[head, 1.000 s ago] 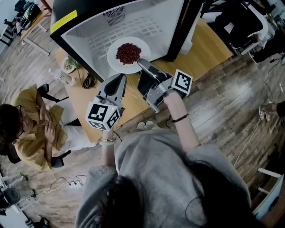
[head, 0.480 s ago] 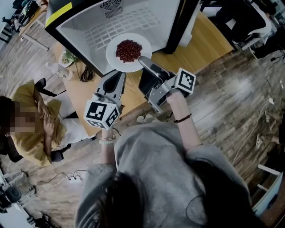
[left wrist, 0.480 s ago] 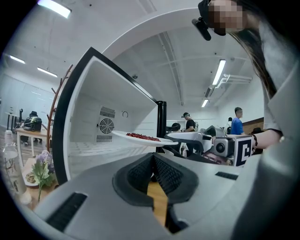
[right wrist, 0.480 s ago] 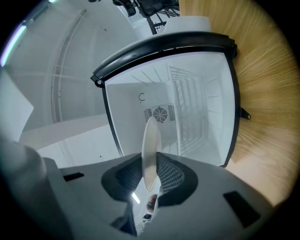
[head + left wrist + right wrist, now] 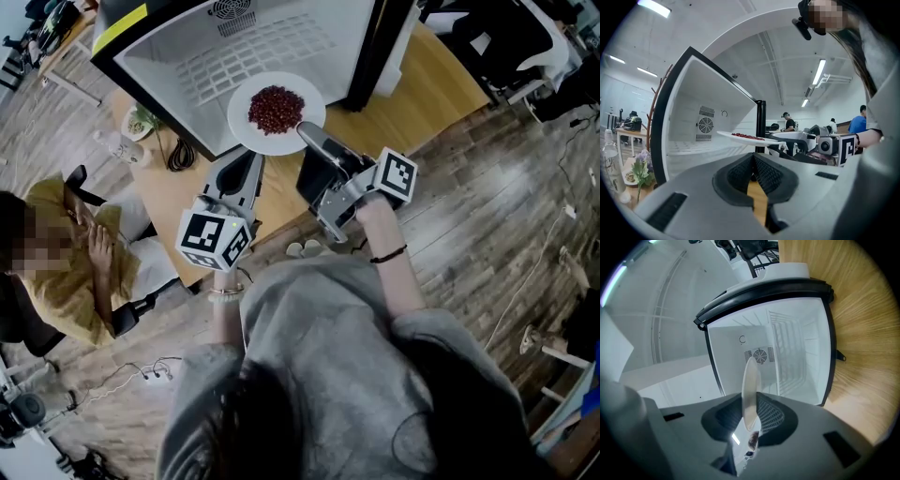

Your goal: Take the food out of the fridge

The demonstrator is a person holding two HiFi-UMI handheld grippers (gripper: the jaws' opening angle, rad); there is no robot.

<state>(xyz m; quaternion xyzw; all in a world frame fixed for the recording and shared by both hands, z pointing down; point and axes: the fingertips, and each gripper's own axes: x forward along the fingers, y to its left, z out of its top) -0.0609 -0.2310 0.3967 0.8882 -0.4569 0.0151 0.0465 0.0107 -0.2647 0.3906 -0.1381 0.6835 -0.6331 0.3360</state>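
A white plate [image 5: 246, 131] heaped with dark red food [image 5: 275, 108] hangs level at the mouth of the open fridge [image 5: 234, 47]. My right gripper [image 5: 305, 133] is shut on the plate's near rim. In the right gripper view the plate [image 5: 750, 380] stands edge-on between the pads of my right gripper [image 5: 752, 416], with the fridge's white inside behind it. My left gripper [image 5: 246, 161] is shut and empty, low at the fridge's front, just left of the plate. In the left gripper view my left gripper [image 5: 753, 158] points at the fridge, with the plate [image 5: 724, 134] above it.
The fridge stands on a wooden table [image 5: 441, 94]. At the table's left end are a small potted plant [image 5: 141, 122], a bottle [image 5: 114, 145] and a black cable [image 5: 178, 155]. A person in yellow [image 5: 70, 262] sits to the left. Wooden floor lies all around.
My right gripper has drawn the plate a little outward from the fridge. The left gripper has kept its place.
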